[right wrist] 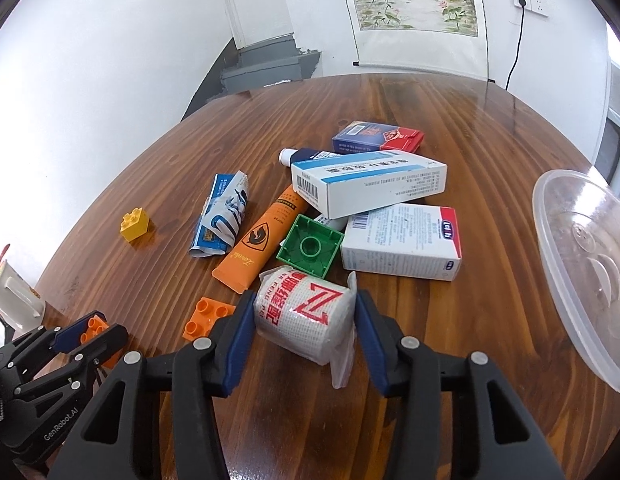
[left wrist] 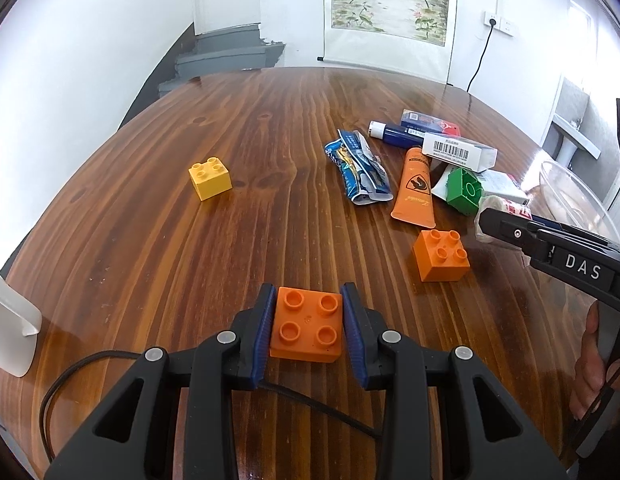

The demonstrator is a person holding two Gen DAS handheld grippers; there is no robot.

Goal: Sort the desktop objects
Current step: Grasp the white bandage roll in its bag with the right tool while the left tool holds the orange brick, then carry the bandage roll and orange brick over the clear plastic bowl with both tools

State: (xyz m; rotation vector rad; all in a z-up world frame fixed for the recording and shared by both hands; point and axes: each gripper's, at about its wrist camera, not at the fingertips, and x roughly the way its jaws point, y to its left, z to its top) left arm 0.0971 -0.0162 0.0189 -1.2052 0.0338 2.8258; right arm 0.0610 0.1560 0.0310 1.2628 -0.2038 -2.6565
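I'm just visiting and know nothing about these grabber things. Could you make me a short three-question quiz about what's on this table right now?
1. True or false: the left gripper has an orange plastic building block between its blue pads.
2. What sits between the fingers of the right gripper? A) a yellow block B) a white wrapped gauze roll with red lettering C) an orange tube
3. Fill in: the green plastic block lies with its hollow underside facing ____.

Key
1. True; the block rests on the brown wooden table.
2. B
3. Up; it touches the orange squeeze tube.
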